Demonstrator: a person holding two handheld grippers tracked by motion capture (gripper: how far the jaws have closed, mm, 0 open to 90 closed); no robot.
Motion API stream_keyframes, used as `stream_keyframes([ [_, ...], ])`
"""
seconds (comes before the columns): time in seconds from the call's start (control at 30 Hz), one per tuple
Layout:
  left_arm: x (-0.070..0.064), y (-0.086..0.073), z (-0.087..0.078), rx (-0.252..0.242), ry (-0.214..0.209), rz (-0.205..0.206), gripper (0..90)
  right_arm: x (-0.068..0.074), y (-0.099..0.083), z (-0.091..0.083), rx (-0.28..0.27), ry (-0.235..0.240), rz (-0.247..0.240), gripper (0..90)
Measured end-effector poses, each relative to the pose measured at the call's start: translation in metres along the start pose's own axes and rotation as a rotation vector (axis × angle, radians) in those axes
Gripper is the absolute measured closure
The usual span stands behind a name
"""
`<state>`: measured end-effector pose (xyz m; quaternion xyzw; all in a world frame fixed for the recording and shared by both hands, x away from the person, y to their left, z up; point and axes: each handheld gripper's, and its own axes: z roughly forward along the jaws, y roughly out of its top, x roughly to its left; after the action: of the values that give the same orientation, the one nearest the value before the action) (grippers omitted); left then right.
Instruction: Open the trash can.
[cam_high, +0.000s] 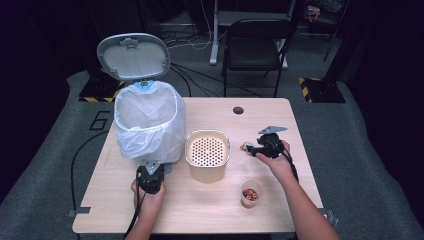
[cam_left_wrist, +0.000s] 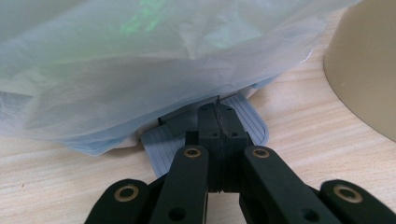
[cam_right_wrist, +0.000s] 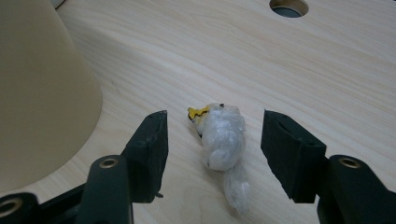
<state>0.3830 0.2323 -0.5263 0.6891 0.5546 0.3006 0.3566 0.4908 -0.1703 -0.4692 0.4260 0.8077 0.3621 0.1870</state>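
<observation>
Right tool (cam_right_wrist: 212, 154) open, jaws straddling wad (cam_right_wrist: 222, 137) of crumpled plastic film lying on tabletop (cam_right_wrist: 327, 70). Judged light, soft, compressible; best pinched across thick middle, not thin tail. Left tool (cam_left_wrist: 218, 135) closed, pressing bin pedal (cam_left_wrist: 250, 119) under bag (cam_left_wrist: 140, 60).

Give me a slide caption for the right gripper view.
Right gripper with jaws open around a crumpled plastic wrapper lying on the wooden table, beige bin alongside.
</observation>
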Motion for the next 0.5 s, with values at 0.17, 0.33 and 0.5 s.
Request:
stream_keyframes([
  [0.17,-0.002,0.0,0.0,-0.006,0.009,0.01,90.0,-0.001,0.002,0.013,0.032,-0.002,-0.015,45.4],
  [0.33,-0.006,-0.001,0.001,-0.008,0.022,0.003,90.0,-0.004,-0.002,0.029,0.067,-0.009,0.001,49.4],
  [0.5,-0.012,-0.001,0.0,-0.004,0.083,0.089,88.3,-0.008,-0.007,0.037,0.101,-0.015,0.004,54.0],
])
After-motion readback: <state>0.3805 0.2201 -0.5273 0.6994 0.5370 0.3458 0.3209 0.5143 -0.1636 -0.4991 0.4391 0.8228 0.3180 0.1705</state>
